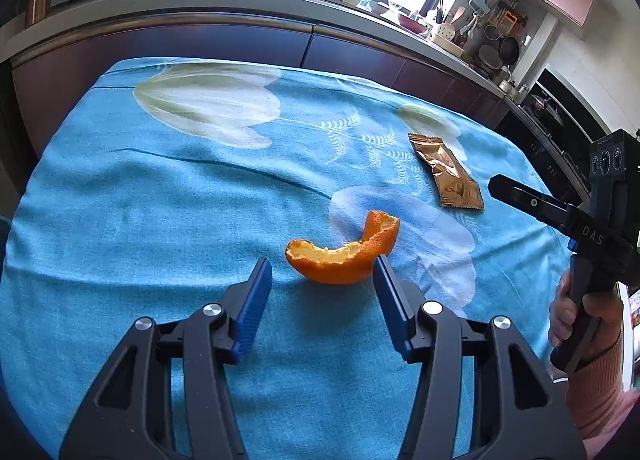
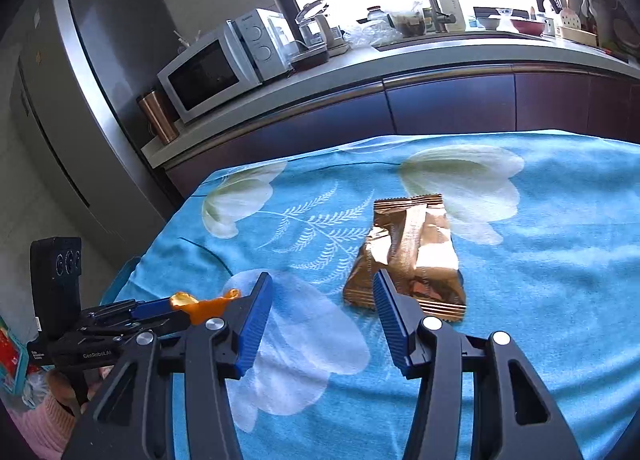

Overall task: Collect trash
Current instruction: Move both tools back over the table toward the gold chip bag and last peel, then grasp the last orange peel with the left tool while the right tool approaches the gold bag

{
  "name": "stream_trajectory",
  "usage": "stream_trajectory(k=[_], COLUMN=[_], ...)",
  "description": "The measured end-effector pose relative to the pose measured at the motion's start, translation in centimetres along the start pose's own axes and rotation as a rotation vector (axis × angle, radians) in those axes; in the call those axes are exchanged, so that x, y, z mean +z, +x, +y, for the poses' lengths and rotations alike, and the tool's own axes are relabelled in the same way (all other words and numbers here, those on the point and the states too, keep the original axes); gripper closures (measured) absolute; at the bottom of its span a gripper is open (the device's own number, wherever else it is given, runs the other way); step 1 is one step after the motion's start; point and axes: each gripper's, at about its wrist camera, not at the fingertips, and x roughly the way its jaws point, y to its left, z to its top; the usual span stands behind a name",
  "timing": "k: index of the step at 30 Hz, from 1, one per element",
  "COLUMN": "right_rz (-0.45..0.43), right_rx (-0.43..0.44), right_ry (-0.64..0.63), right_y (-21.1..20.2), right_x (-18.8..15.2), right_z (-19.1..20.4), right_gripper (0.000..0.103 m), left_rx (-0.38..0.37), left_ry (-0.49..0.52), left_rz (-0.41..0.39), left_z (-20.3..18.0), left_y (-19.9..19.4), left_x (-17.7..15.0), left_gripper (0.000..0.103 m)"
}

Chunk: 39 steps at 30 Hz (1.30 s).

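We've got left gripper point(image 1: 323, 280) spread wide, orange peel point(image 1: 344, 254) mid-tabletop just past tips, long axis crosswise to fingers. Right gripper point(image 2: 323, 296) also released, gold wrapper point(image 2: 408, 256) ahead toward right edge, lying lengthwise.

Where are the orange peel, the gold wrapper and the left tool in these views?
orange peel point(image 1: 340, 262): left wrist view, middle of the curved rind.
gold wrapper point(image 2: 404, 256): right wrist view, centre seam of the foil.
left tool point(image 1: 323, 272): left wrist view, midway between its blue fingertips, jaws apart around the peel.
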Motion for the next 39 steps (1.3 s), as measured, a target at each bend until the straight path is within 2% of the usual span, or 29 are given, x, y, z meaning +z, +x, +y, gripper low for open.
stream_trajectory(k=[12,20,25,27,29,39], right_rz=[-0.001,-0.007,-0.006,0.005,0.022,0.089], right_rx=[-0.005,-0.013,-0.039,-0.054,-0.054,-0.039], right_ry=[0.039,0.057,0.079,0.093,0.108,0.142], right_y=[0.0,-0.1,0.0,0.3,0.9,3.8], right_x=[0.0,0.4,0.8,1.1,1.4,1.8], right_z=[-1.8,-2.8,-4.0,-4.6,-5.2,-6.3], right_gripper=[0.053,0.053,0.053,0.053,0.046,0.046], left_rx=[0.003,0.011,0.017,0.018,0.017,0.021], left_ry=[0.009,0.013,0.020,0.018,0.014,0.008], left_rz=[0.006,-0.009,-0.013,-0.013,-0.014,-0.022], left_z=[-1.0,-1.3,-1.5,-1.5,-1.4,-1.4], left_y=[0.4,0.2,0.0,0.0,0.0,-0.3], left_x=[0.2,0.1,0.0,0.0,-0.1,-0.3], left_gripper=[0.058,0.069,0.070,0.070,0.070,0.075])
